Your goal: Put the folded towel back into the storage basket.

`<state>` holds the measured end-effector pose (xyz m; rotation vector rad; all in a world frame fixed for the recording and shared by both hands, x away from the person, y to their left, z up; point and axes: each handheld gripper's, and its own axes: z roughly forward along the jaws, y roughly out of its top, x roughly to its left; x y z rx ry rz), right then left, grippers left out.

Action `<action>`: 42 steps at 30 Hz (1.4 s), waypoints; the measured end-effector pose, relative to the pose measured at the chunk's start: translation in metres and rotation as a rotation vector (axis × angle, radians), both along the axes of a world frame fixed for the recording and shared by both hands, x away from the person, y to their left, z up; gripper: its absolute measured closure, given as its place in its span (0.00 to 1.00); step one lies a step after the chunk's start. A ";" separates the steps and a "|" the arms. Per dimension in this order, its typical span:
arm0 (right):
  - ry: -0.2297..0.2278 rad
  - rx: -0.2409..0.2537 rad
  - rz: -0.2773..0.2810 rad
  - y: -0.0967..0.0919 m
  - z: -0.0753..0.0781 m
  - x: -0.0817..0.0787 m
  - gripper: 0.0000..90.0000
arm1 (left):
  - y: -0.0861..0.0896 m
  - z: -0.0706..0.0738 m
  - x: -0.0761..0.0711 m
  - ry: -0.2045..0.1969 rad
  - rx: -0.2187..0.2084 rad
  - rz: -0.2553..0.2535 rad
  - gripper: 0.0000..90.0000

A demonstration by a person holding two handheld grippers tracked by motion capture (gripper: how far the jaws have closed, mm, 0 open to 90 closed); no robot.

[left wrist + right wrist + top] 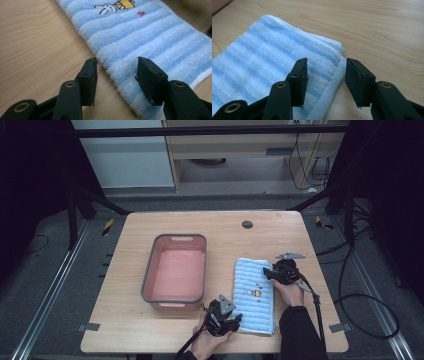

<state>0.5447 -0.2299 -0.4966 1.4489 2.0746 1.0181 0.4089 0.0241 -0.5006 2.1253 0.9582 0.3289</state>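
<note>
Towel (254, 296), folded and striped, lay flat just right of the pink basin (176, 271), with the left gripper (116, 75) and right gripper (325, 75) each straddling an edge, jaws apart, apparently not yet pinching, so lifting remained.

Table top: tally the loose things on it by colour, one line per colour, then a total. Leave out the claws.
Blue-and-white: 1, the folded striped towel, bunny picture on top
Pink: 1, the grey-rimmed pink tub left of the towel
Total: 2
</note>
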 end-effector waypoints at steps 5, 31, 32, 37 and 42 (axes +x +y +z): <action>0.015 -0.003 0.001 0.001 -0.002 0.000 0.61 | -0.001 -0.001 0.000 0.015 -0.004 0.008 0.62; 0.016 0.120 0.005 0.004 0.003 -0.004 0.90 | -0.003 0.002 -0.002 0.037 -0.060 -0.006 0.92; 0.006 0.128 0.006 0.004 0.005 -0.005 0.90 | -0.002 0.003 -0.002 0.035 -0.062 -0.011 0.93; -0.037 0.130 0.019 0.004 0.020 -0.013 0.90 | 0.004 0.015 -0.005 0.018 -0.100 -0.021 0.93; -0.087 0.150 0.044 0.010 0.040 -0.020 0.90 | 0.009 0.037 -0.011 -0.024 -0.115 -0.043 0.93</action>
